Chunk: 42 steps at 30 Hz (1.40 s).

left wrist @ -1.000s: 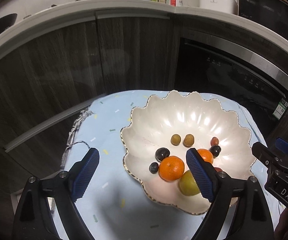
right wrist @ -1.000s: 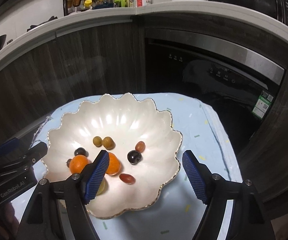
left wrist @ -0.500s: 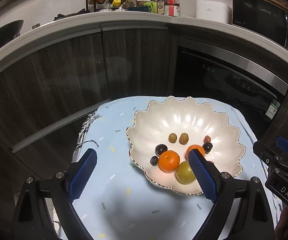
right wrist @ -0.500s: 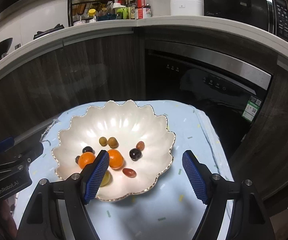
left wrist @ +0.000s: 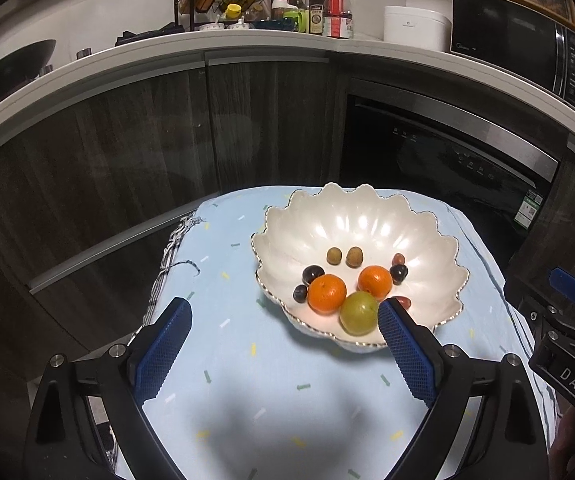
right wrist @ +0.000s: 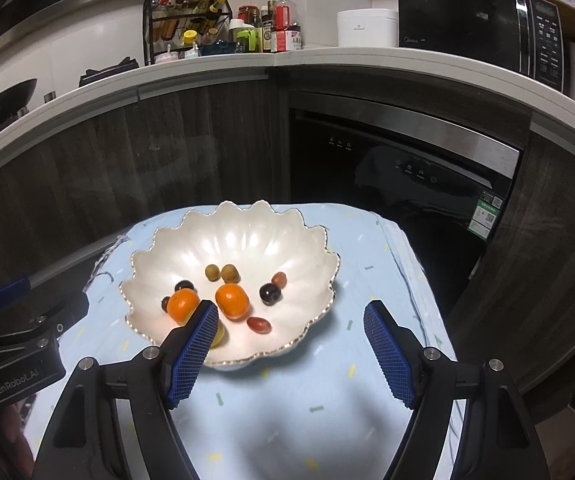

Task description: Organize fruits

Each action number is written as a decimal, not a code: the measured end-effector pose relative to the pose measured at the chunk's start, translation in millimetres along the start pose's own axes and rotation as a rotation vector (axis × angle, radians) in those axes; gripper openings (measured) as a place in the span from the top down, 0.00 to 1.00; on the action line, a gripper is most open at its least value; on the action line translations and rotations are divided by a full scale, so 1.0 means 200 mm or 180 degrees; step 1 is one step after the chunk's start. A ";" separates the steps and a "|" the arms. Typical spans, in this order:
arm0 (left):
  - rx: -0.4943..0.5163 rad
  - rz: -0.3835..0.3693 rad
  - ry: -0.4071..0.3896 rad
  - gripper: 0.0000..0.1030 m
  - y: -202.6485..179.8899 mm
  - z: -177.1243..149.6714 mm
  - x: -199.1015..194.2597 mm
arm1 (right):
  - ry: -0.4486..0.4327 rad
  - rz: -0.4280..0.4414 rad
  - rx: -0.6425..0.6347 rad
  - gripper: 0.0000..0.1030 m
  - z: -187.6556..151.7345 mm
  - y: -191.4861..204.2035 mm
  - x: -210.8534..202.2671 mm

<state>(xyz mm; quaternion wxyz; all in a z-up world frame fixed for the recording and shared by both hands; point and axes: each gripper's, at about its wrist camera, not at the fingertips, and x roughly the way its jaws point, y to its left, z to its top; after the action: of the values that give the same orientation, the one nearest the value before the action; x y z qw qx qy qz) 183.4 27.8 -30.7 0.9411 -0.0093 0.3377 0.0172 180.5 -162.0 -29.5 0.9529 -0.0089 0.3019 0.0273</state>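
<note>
Left hand-held gripper [left wrist: 283,354]: jaws opening, spread wide, nothing between the blue pads, only bare cloth; held above the near part of the surface, short of the bowl, pointing down and forward at it. Right pad overlapping the bowl's near rim in the left wrist view, with no contact to be made out.

Right hand-held gripper [right wrist: 289,354]: jaws apart, empty, likewise short of the bowl; left pad hiding most of the green fruit in the right wrist view.

Ahead of both: white scalloped bowl [left wrist: 423,236] with a gilt edge, standing upright on the surface [left wrist: 247,360], which is covered by a pale blue cloth with small coloured dashes.

All fruit inside the bowl, gathered in its near half:
- green fruit [left wrist: 358,313], round, nearest the bowl's front rim.
- Two oranges just behind it, one left [left wrist: 326,293] and one right [left wrist: 374,282], both seemingly touching the green fruit.
- Two dark plums at the left orange's left side, one [left wrist: 313,273] behind, one smaller [left wrist: 300,293] in front.
- Two small olive-brown fruits [left wrist: 344,256] side by side toward the bowl's centre, each slightly oval with the long axis running roughly front to back.
- Another dark round fruit [left wrist: 399,273] to the right of the right orange, with a small reddish one [left wrist: 398,258] just behind it.
- Oblong red fruit [right wrist: 258,324] near the bowl's front right, lying flat, long axis running roughly left to right, tilted slightly toward the front rim.

Beyond the bowl: dark wood cabinet fronts and a black built-in appliance [right wrist: 399,168].
</note>
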 end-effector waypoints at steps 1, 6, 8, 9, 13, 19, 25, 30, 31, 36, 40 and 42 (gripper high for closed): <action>0.0003 0.0002 -0.0005 0.06 0.00 -0.01 -0.01 | -0.0007 -0.0002 -0.0004 0.26 -0.01 0.00 -0.01; 0.0018 -0.0004 -0.0038 0.05 -0.01 -0.07 -0.07 | -0.0061 0.0004 -0.0016 0.26 -0.07 0.00 -0.08; 0.0019 0.0002 -0.0050 0.03 -0.01 -0.10 -0.09 | -0.0083 -0.0002 -0.0012 0.17 -0.08 0.00 -0.10; 0.0019 0.0002 -0.0057 0.03 -0.01 -0.11 -0.10 | -0.0116 -0.0023 -0.0005 0.16 -0.10 0.00 -0.12; 0.0018 0.0000 -0.0095 0.02 -0.02 -0.14 -0.13 | -0.0179 -0.0050 -0.0005 0.15 -0.14 -0.02 -0.17; 0.0005 0.0023 -0.0153 0.00 -0.03 -0.19 -0.20 | -0.0231 -0.0068 0.0022 0.15 -0.17 -0.05 -0.24; -0.0004 0.0054 -0.0199 0.00 -0.03 -0.22 -0.26 | -0.0303 -0.0084 0.0066 0.15 -0.20 -0.07 -0.29; -0.0005 0.0074 -0.0221 0.00 -0.02 -0.25 -0.29 | -0.0388 -0.0137 -0.0001 0.15 -0.24 -0.06 -0.34; -0.0004 0.0076 -0.0214 0.00 -0.02 -0.26 -0.30 | -0.0395 -0.0139 -0.0004 0.15 -0.25 -0.06 -0.34; -0.0024 0.0074 -0.0223 0.00 -0.02 -0.30 -0.32 | -0.0390 -0.0147 0.0039 0.15 -0.27 -0.08 -0.37; -0.0002 0.0077 -0.0236 0.00 -0.02 -0.32 -0.34 | -0.0390 -0.0154 0.0067 0.15 -0.29 -0.09 -0.38; 0.0005 0.0082 -0.0256 0.00 -0.03 -0.33 -0.35 | -0.0377 -0.0159 0.0072 0.15 -0.31 -0.10 -0.38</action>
<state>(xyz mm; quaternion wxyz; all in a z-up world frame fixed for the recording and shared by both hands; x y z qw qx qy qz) 88.2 19.1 -37.1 0.9536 -0.0035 0.2997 0.0293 84.0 -187.5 -35.5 0.9695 -0.0040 0.2450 0.0007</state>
